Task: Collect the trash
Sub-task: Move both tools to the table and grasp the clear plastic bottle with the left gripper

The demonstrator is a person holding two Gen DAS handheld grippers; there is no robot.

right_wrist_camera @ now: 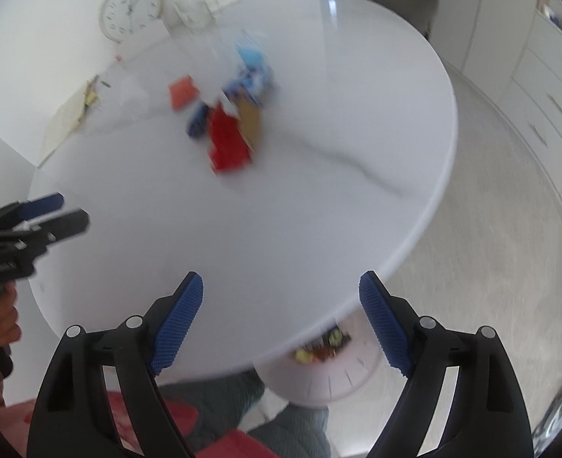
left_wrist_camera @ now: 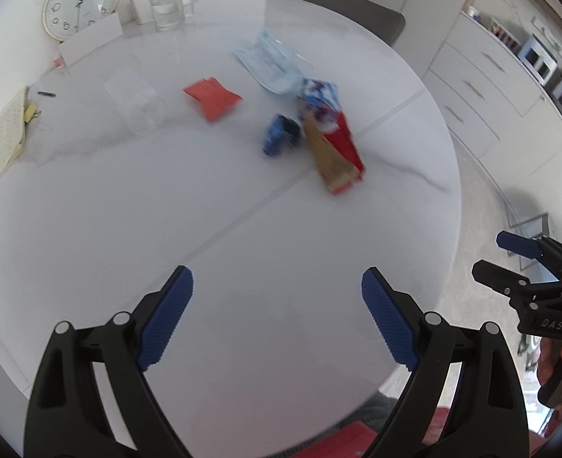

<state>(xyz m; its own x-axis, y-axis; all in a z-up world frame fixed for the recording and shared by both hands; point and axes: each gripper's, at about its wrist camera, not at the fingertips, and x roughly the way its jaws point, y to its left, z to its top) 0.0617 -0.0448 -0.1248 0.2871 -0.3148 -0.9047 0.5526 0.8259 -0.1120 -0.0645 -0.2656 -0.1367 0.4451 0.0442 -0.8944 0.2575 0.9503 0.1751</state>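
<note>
While both tools hang over the round white table (left_wrist_camera: 90,229), left gripper (left_wrist_camera: 277,316) spread wide, nothing between its pads | right gripper (right_wrist_camera: 281,320) likewise agape and empty | trash centre-frame (blurred): face mask (left_wrist_camera: 269,63), red wrapper (left_wrist_camera: 214,99), blue wrapper (left_wrist_camera: 279,133), red-and-brown packet (left_wrist_camera: 334,152) | wall clock (left_wrist_camera: 80,0) upper left

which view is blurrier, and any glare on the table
Right wrist view is blurrier: the red wrapper and the rest of the trash smear, and a bright glare streak crosses the table. Left wrist view: milder smear, clock readable, fisheye bending the table edge.
</note>
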